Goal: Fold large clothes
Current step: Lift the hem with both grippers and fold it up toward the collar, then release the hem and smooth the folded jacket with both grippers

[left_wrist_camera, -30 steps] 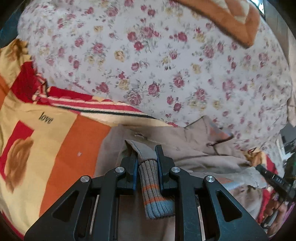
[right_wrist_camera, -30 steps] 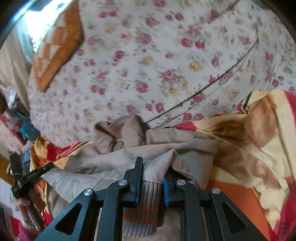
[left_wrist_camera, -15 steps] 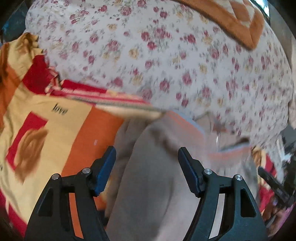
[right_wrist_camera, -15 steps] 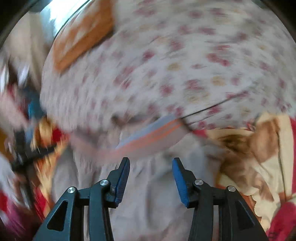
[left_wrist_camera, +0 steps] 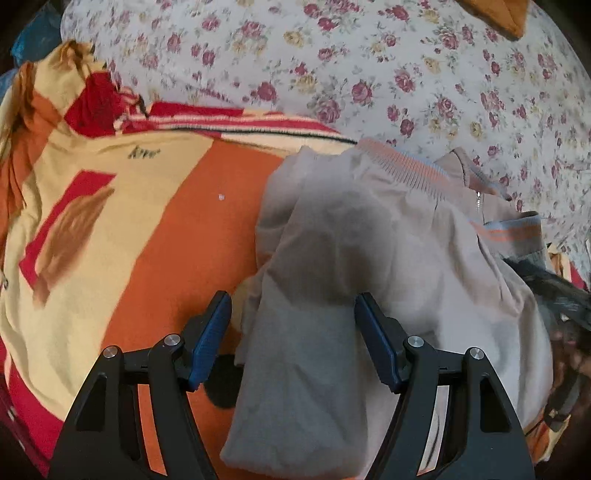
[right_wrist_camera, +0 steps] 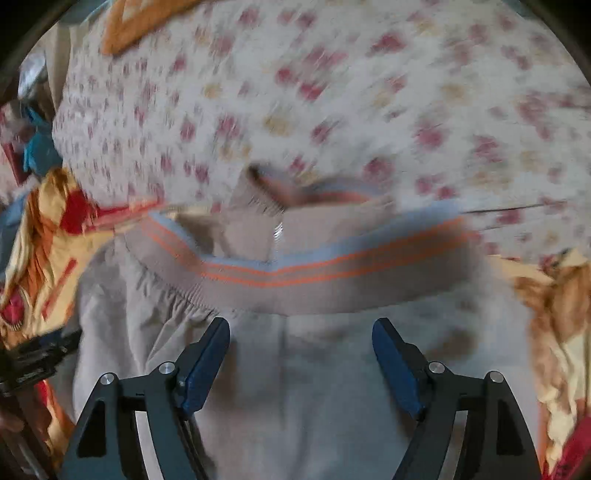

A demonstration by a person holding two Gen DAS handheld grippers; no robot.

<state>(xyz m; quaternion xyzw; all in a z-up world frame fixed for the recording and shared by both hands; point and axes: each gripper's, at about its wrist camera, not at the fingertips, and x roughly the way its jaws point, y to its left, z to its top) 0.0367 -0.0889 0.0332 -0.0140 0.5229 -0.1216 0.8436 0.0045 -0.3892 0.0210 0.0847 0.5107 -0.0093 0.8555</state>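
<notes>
On a bed, a beige jacket (left_wrist_camera: 369, 258) lies folded over itself across an orange, cream and red blanket (left_wrist_camera: 147, 229), its far edge reaching a white sheet printed with small red and yellow roses (left_wrist_camera: 369, 74). Ribbed knit hem (right_wrist_camera: 314, 273), tan with two thin orange stripes and a pale blue edge, runs across the top of the fold in the right wrist view; beyond it the collar and a silver zip pull (right_wrist_camera: 277, 232) show, though that view is smeared by motion. From the left wrist camera the same ribbing (left_wrist_camera: 406, 168) slants along the jacket's upper edge, with a zip pull (left_wrist_camera: 479, 199) hanging just past it. Writing is sparse: small dark script on a cream patch of the blanket (left_wrist_camera: 143, 152) is too blurred here to read with confidence. Left gripper (left_wrist_camera: 291, 314) has its blue-padded jaws spread wide, one side over the blanket and the other over the cloth, clasping nothing. Right gripper (right_wrist_camera: 301, 339) is likewise wide apart above the jacket's smooth beige panel, with nothing between its pads. An orange patterned cushion (right_wrist_camera: 140, 22) sits at the sheet's far corner.
</notes>
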